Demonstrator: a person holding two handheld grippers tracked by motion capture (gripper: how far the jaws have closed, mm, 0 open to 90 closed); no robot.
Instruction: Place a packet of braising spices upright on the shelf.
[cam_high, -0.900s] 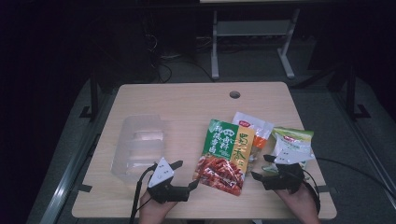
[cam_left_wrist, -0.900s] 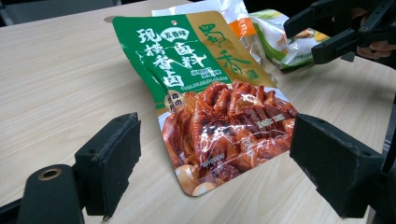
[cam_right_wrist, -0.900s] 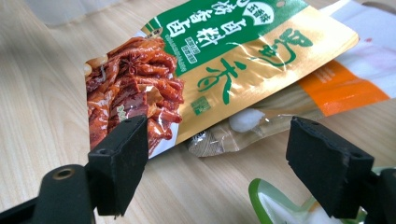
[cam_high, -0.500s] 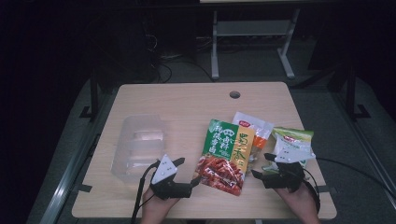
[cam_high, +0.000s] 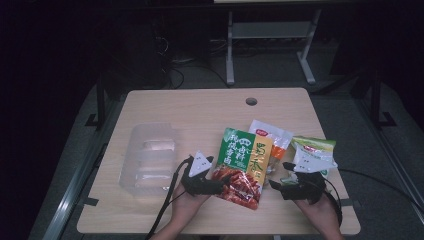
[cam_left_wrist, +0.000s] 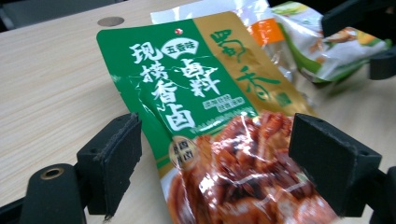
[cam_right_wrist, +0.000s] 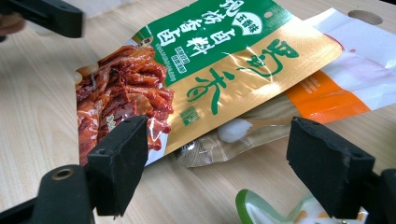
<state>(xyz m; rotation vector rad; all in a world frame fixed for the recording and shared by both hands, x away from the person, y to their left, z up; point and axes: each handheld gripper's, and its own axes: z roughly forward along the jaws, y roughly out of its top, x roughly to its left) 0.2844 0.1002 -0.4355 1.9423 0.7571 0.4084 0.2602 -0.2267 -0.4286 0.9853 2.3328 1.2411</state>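
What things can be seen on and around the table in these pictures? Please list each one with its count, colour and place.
Table: one, light wood, centre; a round hole near its far edge.
Clear plastic tray: one, transparent, left part of the table.
Green and gold packet: one, red food picture at its near end, middle, lying partly over the white and orange packet.
White and orange packet: one, behind and under the green and gold one.
Light green and white packet: one, right side.
Metal frame: one, pale, on the floor beyond the table.
Left gripper: one, black, open, at the green and gold packet's near left edge.
Right gripper: one, black, open, between the packets.
Hands: two, near edge.
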